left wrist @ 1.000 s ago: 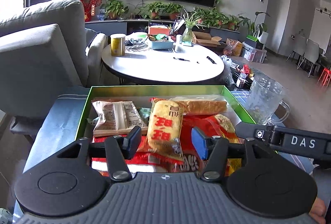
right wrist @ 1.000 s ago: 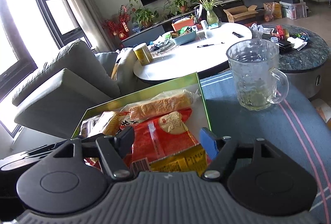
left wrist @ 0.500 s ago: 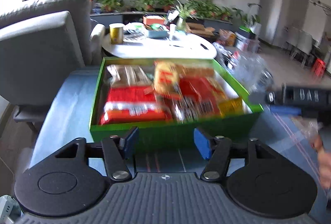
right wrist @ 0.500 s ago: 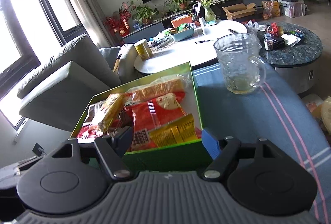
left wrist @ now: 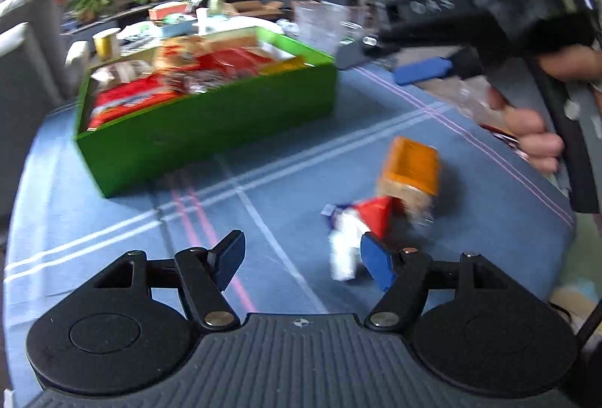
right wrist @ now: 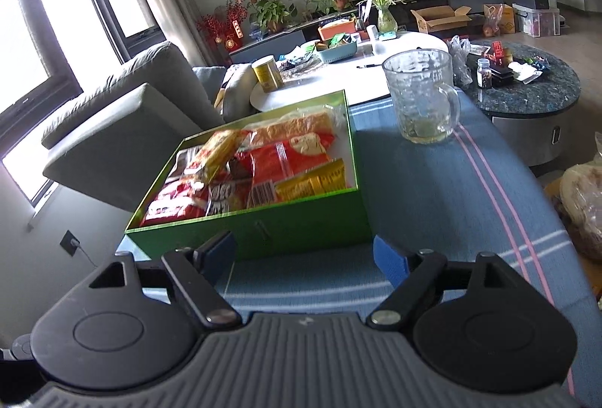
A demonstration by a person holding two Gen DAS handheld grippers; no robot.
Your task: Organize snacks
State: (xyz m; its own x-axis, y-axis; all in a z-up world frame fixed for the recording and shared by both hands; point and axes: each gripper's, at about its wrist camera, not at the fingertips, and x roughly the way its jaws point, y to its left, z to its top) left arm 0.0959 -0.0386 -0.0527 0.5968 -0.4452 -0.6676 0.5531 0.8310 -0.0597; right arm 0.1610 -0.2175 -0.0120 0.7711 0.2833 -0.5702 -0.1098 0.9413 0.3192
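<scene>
A green box point(left wrist: 210, 118) point(right wrist: 301, 231) full of snack packets stands on the blue striped tablecloth. In the left wrist view an orange-topped snack packet point(left wrist: 412, 171) and a red and white packet point(left wrist: 357, 231) lie loose on the cloth, right of the box. My left gripper point(left wrist: 301, 263) is open and empty, low over the cloth, its right finger beside the red and white packet. My right gripper point(right wrist: 304, 259) is open and empty in front of the box's near wall. It also shows in the left wrist view point(left wrist: 425, 69), held above the cloth at the right.
A glass mug point(right wrist: 423, 95) stands on the cloth behind the box's right corner. A plastic bag point(right wrist: 585, 204) sits at the right edge. A grey sofa point(right wrist: 124, 129) is left, a white round table point(right wrist: 338, 76) and a dark round table point(right wrist: 526, 88) beyond.
Both grippers have pulled back out of the green box toward me. The left one has swung right and low, bringing two loose packets into view. The yellow packet now lies in the box.
</scene>
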